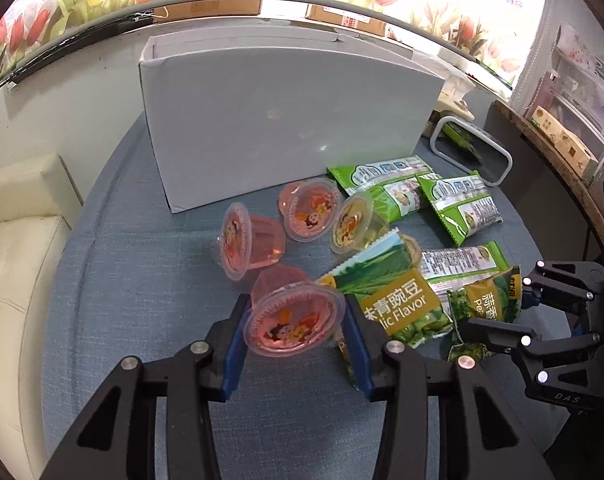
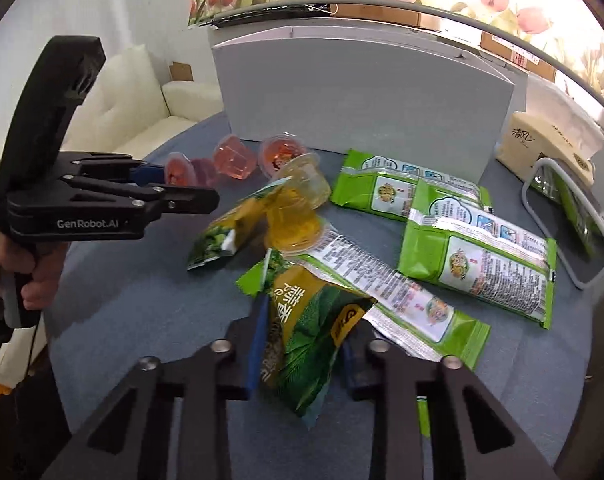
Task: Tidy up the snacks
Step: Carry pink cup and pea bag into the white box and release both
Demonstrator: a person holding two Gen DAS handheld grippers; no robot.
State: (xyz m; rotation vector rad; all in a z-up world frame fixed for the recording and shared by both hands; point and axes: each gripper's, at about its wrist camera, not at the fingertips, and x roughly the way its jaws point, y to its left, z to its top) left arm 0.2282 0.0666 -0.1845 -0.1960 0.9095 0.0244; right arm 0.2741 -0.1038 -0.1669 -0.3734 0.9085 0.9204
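Observation:
In the left wrist view my left gripper (image 1: 297,309) is shut on a pink jelly cup (image 1: 294,322), its blue pads pressing the cup's sides just above the blue tablecloth. Two more pink cups (image 1: 238,244) and a yellow cup (image 1: 352,224) lie tipped behind it. My right gripper (image 2: 304,332) is shut on a small green pea packet (image 2: 302,344), which stands crumpled between the pads. A larger pea packet (image 1: 390,300) lies beside it. The white cardboard box (image 1: 286,120) stands open-topped at the back of the table.
Several flat green snack packets (image 2: 474,256) lie right of the cups. A white-framed mirror (image 2: 574,216) and a tissue pack (image 2: 542,140) sit at the far right. A cream sofa (image 1: 18,240) is left of the round table. A hand (image 2: 38,272) holds the left gripper's handle.

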